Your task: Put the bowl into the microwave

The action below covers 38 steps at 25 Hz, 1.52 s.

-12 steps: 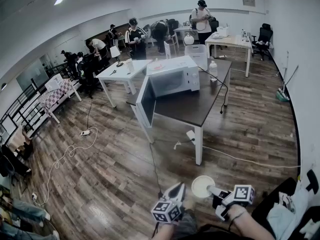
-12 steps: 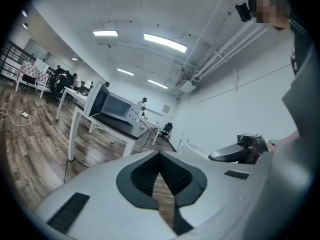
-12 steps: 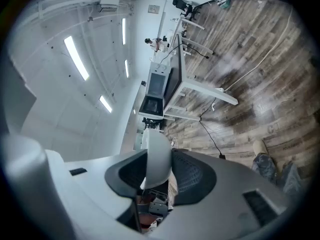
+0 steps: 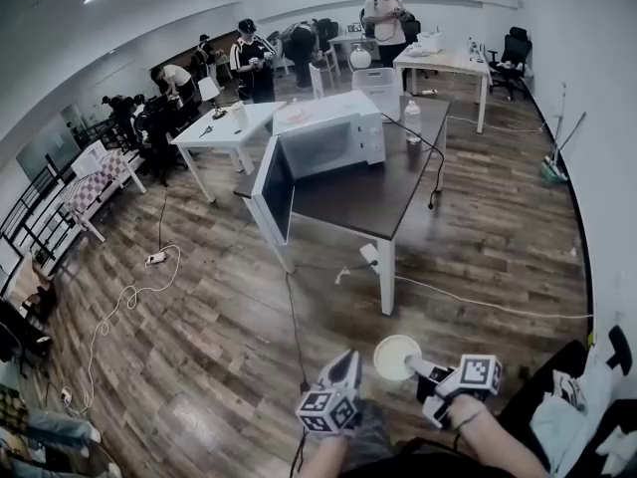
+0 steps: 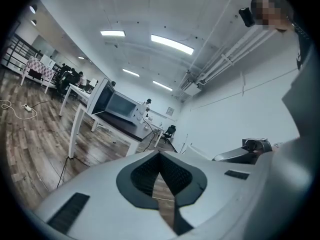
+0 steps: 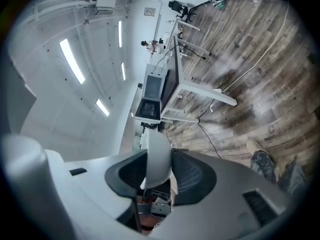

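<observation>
A white bowl (image 4: 396, 357) hangs above the wooden floor at the bottom of the head view, with my right gripper (image 4: 418, 368) shut on its rim. In the right gripper view the bowl's wall (image 6: 157, 151) stands edge-on between the two dark pads of that gripper (image 6: 160, 173). My left gripper (image 4: 345, 362) is just left of the bowl, shut and holding nothing; in its own view the left gripper (image 5: 160, 158) has its pads meeting at the tips. The white microwave (image 4: 328, 139) stands on a dark table (image 4: 368, 202) well ahead, its door (image 4: 273, 189) swung open to the left.
A water bottle (image 4: 411, 122) and a black cable (image 4: 436, 172) are on the dark table. White cables (image 4: 468, 302) trail over the floor by its leg. Further back are white desks (image 4: 224, 127) and several people (image 4: 249, 58). A chair (image 4: 587, 396) is at my right.
The head view has shifted slightly, so the table and microwave sit a little higher and further left. Both grippers and the bowl keep their places and grip.
</observation>
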Motion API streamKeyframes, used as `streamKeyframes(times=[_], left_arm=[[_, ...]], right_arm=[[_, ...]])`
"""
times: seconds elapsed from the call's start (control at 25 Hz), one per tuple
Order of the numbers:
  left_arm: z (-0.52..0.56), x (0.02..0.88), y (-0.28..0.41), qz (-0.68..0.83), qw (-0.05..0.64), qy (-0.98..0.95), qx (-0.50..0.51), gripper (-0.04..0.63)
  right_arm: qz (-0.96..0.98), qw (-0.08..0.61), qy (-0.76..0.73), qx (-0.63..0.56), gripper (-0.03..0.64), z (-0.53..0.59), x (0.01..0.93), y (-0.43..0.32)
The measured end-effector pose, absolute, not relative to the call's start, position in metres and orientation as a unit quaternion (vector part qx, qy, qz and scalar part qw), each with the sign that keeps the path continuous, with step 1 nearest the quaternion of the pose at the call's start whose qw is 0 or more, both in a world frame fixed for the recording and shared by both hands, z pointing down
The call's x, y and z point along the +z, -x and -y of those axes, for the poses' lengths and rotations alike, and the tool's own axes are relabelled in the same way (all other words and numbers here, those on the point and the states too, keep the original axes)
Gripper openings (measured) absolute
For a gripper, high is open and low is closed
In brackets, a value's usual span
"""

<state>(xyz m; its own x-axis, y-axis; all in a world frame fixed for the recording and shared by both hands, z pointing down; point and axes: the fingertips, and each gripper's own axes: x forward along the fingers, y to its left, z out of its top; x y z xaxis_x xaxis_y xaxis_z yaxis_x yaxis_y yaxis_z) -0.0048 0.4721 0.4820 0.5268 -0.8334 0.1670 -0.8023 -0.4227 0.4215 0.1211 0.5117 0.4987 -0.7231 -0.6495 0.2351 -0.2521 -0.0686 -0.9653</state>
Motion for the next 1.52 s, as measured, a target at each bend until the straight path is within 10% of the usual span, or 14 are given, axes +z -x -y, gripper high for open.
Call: streamKeyframes(times=[1.52], left_arm=[[-0.198,0.478,0.052,0.456,0.243,-0.855,-0.037,0.011]], right_arm=[[-0.635,0.188,0.342,-0.666,0.143,-0.237,0.497,-0.055]])
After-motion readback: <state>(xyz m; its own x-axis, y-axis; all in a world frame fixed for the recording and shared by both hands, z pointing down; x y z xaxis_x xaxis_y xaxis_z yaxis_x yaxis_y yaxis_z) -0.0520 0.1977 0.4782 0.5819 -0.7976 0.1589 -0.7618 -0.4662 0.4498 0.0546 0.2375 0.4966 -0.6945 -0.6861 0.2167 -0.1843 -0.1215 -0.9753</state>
